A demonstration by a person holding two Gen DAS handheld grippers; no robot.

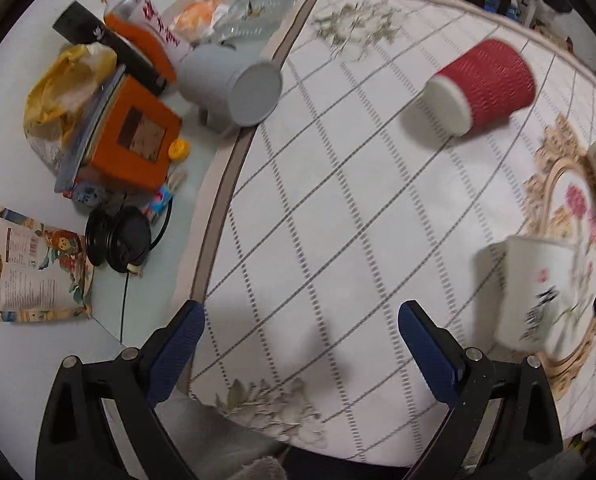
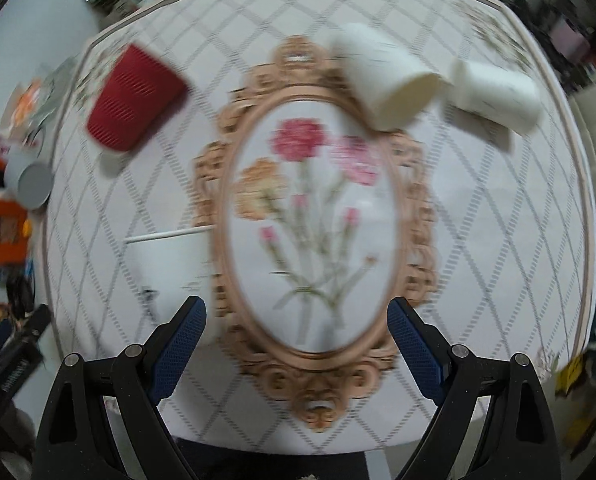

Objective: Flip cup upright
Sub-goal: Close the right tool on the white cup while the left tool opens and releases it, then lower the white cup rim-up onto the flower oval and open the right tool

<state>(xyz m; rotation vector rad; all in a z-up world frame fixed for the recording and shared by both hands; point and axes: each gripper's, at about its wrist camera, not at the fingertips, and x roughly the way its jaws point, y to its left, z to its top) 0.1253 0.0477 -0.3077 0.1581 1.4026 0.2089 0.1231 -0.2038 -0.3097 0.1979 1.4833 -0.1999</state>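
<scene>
A red ribbed paper cup (image 1: 482,86) lies on its side on the patterned tablecloth (image 1: 317,208), far right of centre in the left wrist view; it also shows in the right wrist view (image 2: 134,98) at upper left. A white flowered cup (image 1: 537,296) stands upright at the right; in the right wrist view (image 2: 170,268) it is just beyond my left finger. Two white cups (image 2: 393,80) (image 2: 493,90) lie on their sides at the far side. My left gripper (image 1: 299,322) is open and empty above the cloth. My right gripper (image 2: 296,320) is open and empty.
A grey cup (image 1: 234,84) lies on its side at the tablecloth's left edge. Beyond it are an orange box (image 1: 132,136), a black round cable reel (image 1: 118,238), a printed packet (image 1: 34,266) and bags. The oval flower motif (image 2: 313,208) marks the cloth's middle.
</scene>
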